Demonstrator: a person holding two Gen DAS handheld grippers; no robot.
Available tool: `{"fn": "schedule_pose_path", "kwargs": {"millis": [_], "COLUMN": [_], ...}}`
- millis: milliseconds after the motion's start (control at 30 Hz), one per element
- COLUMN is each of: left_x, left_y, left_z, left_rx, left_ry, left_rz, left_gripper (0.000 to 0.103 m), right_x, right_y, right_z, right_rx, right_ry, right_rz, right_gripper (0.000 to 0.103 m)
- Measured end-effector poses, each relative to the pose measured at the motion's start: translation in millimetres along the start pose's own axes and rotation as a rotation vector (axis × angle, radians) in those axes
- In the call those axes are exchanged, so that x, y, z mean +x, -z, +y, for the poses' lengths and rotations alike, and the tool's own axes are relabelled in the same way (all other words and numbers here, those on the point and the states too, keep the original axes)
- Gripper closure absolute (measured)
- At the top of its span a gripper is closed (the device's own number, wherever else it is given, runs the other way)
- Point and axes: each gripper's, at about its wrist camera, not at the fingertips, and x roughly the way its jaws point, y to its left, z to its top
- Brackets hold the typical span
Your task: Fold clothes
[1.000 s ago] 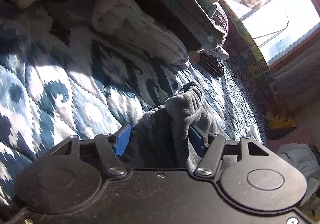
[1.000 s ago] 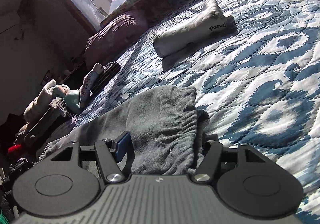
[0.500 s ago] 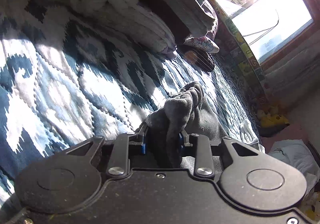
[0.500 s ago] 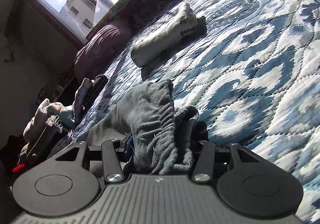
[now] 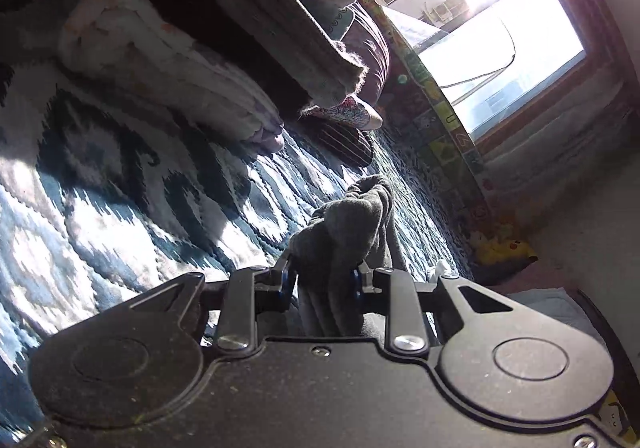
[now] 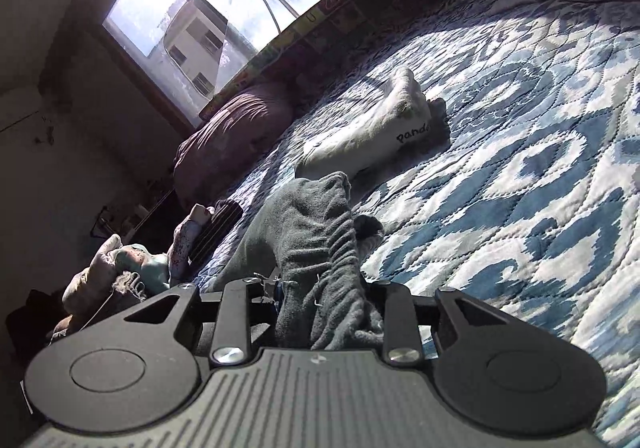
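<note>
A bed covered by a blue and white patterned quilt (image 6: 520, 176) fills most of both wrist views, lit by strong sun. Beyond the far edge of the quilt stands a bright window (image 6: 208, 20), with a purple pillow (image 6: 236, 136) lying on the quilt just below it. A pile of clothes and blankets (image 5: 248, 20) rests on the quilt at the edge away from the window side in the left view. On the quilt, between the pillow and the near edge, lies a rolled white garment (image 6: 372, 132) with dark lettering on it. Closer in, a grey garment (image 6: 304, 232) with a gathered waistband is lifted off the quilt, its loose part trailing back down onto it. The right gripper (image 6: 320, 300) has its jaws clenched on the bunched waistband. The left gripper (image 5: 324, 280) likewise has its jaws pressed tight on another bunch of the grey garment (image 5: 348, 228), which rises in a fold above the blue pads (image 5: 286, 282).
</note>
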Motion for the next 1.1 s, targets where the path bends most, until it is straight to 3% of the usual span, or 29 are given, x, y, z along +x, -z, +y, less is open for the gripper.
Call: {"fn": "schedule_pose_path", "kwargs": {"millis": [67,100,167,233,333,433,467,500,533,567,633,800,900,933,1000,1033,1100], "left_x": [6.7,4.7,0.8,-2.5,-5.1,-0.8,3.6,7.8,11.2,17.4,19.5,16.7,36.0,46.6,76.7,86.5,81.3], "left_y": [5.2,4.9,3.2,1.6,-1.5,-8.3,-10.7,-11.5,-11.3,-10.2,-15.8,-34.3,-37.1,-34.2,-23.4,-17.4,-19.5], "left_z": [6.3,6.5,8.6,13.6,16.5,10.9,4.7,-3.1,-10.0,-18.0,-26.0,-56.8,-64.0,-63.3,-54.7,-43.5,-37.2], "left_rx": [0.015,0.010,0.010,-0.002,-0.030,-0.046,-0.025,0.026,0.077,0.138,0.133,0.151,0.101,0.115,0.170,0.198,0.174], "left_ry": [-0.013,-0.005,0.006,0.024,0.037,0.057,0.047,0.025,-0.001,-0.021,0.019,0.153,0.150,0.113,-0.035,-0.055,-0.026], "left_rz": [0.011,0.018,0.034,0.045,0.062,0.096,0.106,0.112,0.112,0.121,0.096,0.007,0.000,0.015,0.090,0.103,0.096], "left_gripper": [0.066,0.065,0.064,0.064,0.061,0.046,0.044,0.052,0.060,0.077,0.080,0.081,0.079,0.076,0.048,0.052,0.051], "right_x": [11.7,9.0,4.6,2.4,2.5,11.6,16.2,20.4,24.1,25.9,21.1,7.3,18.4,27.3,51.1,57.6,59.5], "right_y": [4.6,4.4,4.8,4.8,-1.8,-4.9,-4.5,-3.4,-1.6,-1.6,-10.0,-48.1,-63.2,-63.2,-59.0,-56.2,-54.3], "right_z": [-8.8,-8.2,-3.8,-4.9,-14.7,-15.9,-14.6,-11.5,-6.4,-3.5,-4.1,5.5,-9.6,-15.6,-26.8,-29.1,-28.1], "right_rx": [0.007,0.010,-0.039,-0.056,0.023,0.056,0.055,0.039,0.006,-0.008,0.015,-0.021,0.066,0.072,0.058,0.039,0.021], "right_ry": [0.060,0.053,0.068,0.082,0.038,-0.016,-0.029,-0.026,-0.003,0.007,-0.019,-0.086,-0.075,-0.031,0.102,0.135,0.132], "right_rz": [0.080,0.069,0.056,0.046,0.053,0.072,0.081,0.085,0.082,0.076,0.044,-0.101,-0.085,-0.061,0.011,0.031,0.046], "right_gripper": [0.061,0.059,0.042,0.034,0.032,0.027,0.030,0.035,0.050,0.062,0.073,0.076,0.075,0.072,0.041,0.040,0.037]}}
